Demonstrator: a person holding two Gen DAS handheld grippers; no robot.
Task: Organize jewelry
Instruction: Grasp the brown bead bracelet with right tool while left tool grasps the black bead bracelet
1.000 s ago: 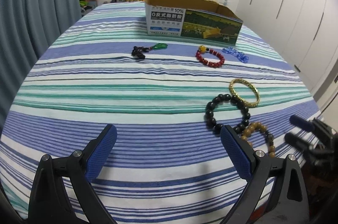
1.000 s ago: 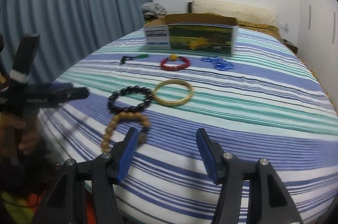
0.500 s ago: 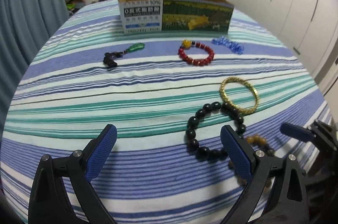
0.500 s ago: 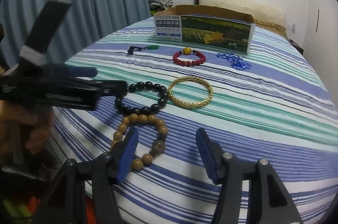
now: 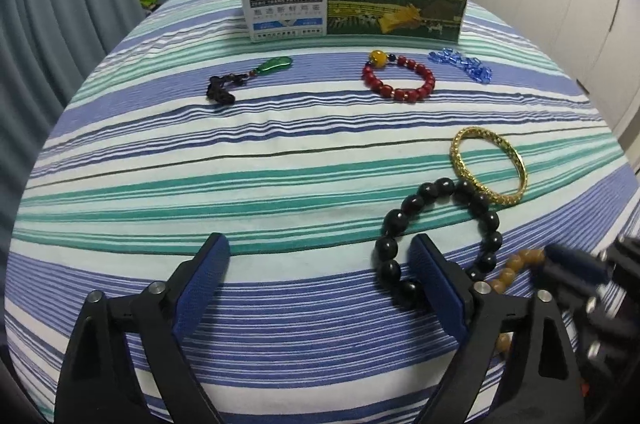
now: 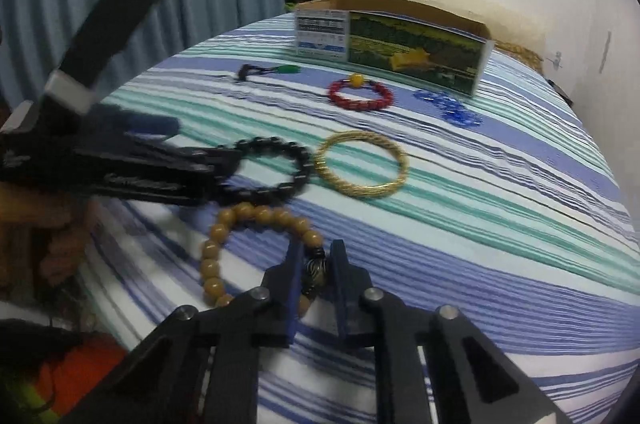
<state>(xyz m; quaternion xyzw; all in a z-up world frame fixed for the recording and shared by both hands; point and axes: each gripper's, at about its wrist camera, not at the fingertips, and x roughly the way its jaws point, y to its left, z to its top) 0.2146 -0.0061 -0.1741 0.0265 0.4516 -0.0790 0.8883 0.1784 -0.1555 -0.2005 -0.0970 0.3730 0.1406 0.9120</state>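
The right tongs point(image 6: 316, 264) are nearly shut around the dark striped bead of the tan beads point(image 6: 256, 220), which lie at the near edge of the bed point(image 6: 500, 232). Whether the pads already press the bead or only flank it cannot be told through the blur. To do this step well, the pinch should sit square on that bead, since round beads roll out of a slanted grip. The lift should go straight up, so the loop hangs free without dragging the black beads point(image 6: 276, 168) just beyond it.

The left tongs point(image 5: 316, 280) stand wide and empty. Their right pad point(image 5: 436, 288) rests inside the black loop and their left pad outside it (a sound straddle for closing on the strand). They should close only on that near arc, clear of the gold bangle point(image 5: 490, 164) that touches the loop's far side.

Farther off lie the green pendant point(image 5: 256, 74), the red beads point(image 5: 400, 76) and the blue beads point(image 5: 460, 64), well apart from each other. Behind them stands the open box point(image 5: 356, 4), probably where everything goes.

The right view alone shows the narrow pinch. The left view shows only a sliver of the tan strand, yet gives the sharper picture of the far row and the box.
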